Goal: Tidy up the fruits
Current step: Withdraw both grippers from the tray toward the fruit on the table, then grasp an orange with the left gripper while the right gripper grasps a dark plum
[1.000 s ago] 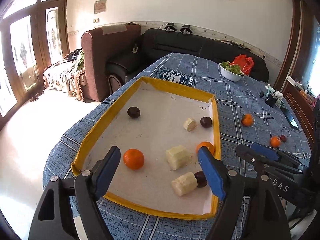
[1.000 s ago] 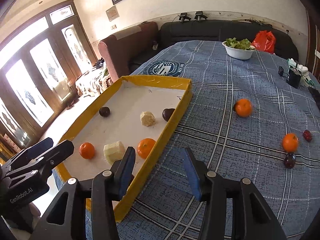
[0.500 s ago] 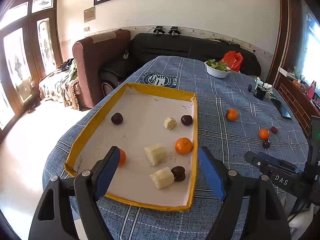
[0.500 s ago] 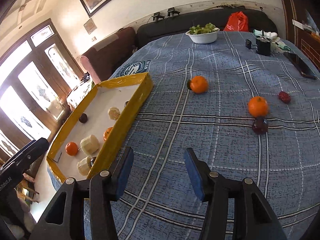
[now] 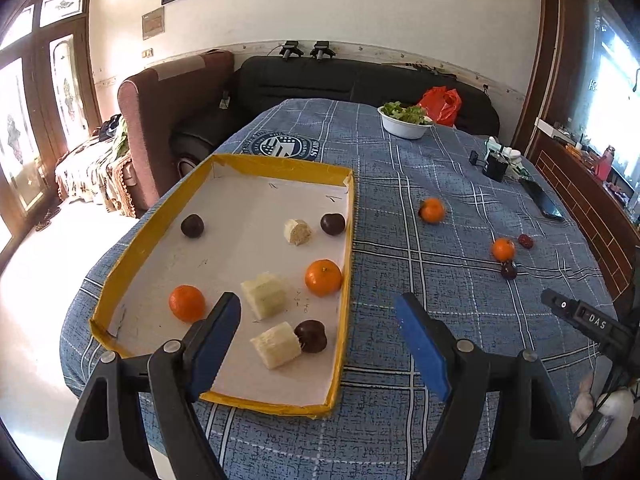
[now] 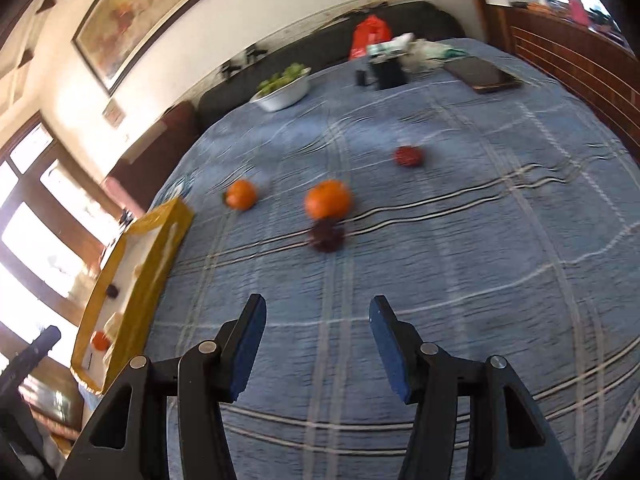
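A yellow-rimmed tray (image 5: 347, 264) on the blue plaid tablecloth holds two oranges (image 5: 323, 277), three dark plums (image 5: 311, 335) and three pale banana pieces (image 5: 264, 295). My left gripper (image 5: 318, 322) is open and empty above the tray's near right corner. On the cloth to the right lie two oranges (image 6: 327, 200), a dark plum (image 6: 327, 236) and a small red fruit (image 6: 409, 156). My right gripper (image 6: 316, 320) is open and empty, pointing at the nearer orange and plum. The right wrist view is blurred.
A white bowl of greens (image 5: 405, 120), a red bag (image 5: 440, 102), a small black device (image 5: 496, 166) and a phone (image 5: 546, 204) sit at the table's far and right sides. A brown armchair (image 5: 168, 120) and dark sofa stand behind.
The left gripper has drawn back and swung right, so the tray sits further left. The right gripper has swung right from the tray edge toward the loose fruit on the cloth.
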